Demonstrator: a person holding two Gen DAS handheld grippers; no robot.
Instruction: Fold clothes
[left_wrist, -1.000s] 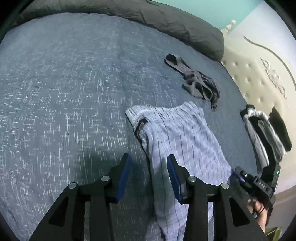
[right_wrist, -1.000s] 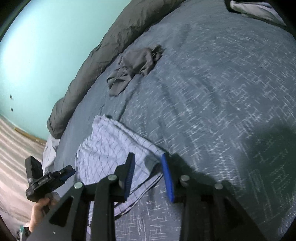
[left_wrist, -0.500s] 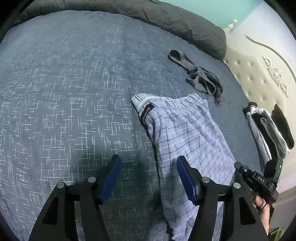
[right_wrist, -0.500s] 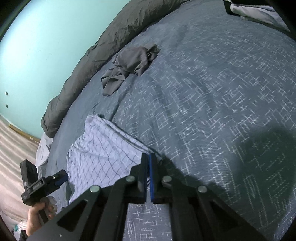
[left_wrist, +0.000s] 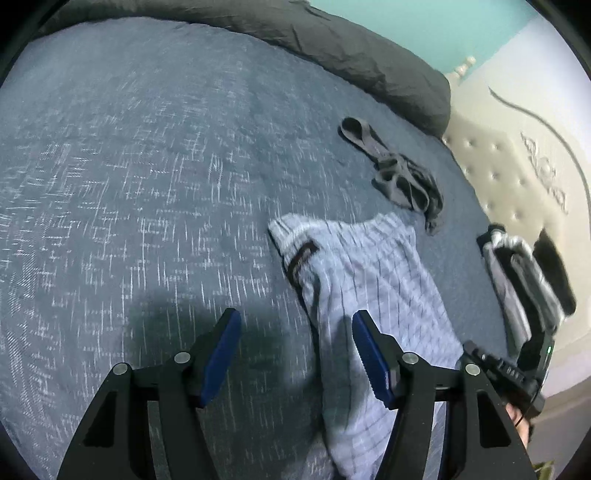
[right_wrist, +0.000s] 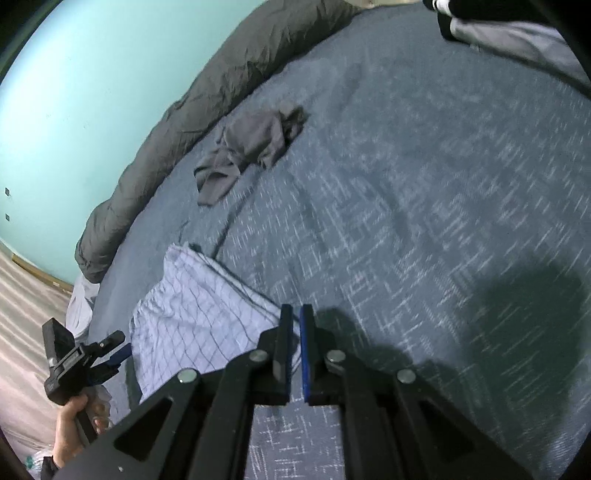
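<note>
right gripper (right_wrist: 294, 347) went from spread to clenched on the checked shorts' (right_wrist: 195, 314) near corner, lower centre of frame; left gripper (left_wrist: 295, 354) widened, fingers released beside the shorts (left_wrist: 369, 288) on the bed (left_wrist: 147, 147); judged: first fold starting

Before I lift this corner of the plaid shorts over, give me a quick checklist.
1. Right gripper shut on the plaid shorts corner: ok.
2. Left gripper open, straddling the shorts' edge: ok.
3. Left fingers gripping cloth: not ok, nothing pinched.
4. Gray garment apart from the shorts: ok.
5. Folded pile apart from the shorts: ok.
6. How much cloth the right gripper holds: cannot tell.
</note>
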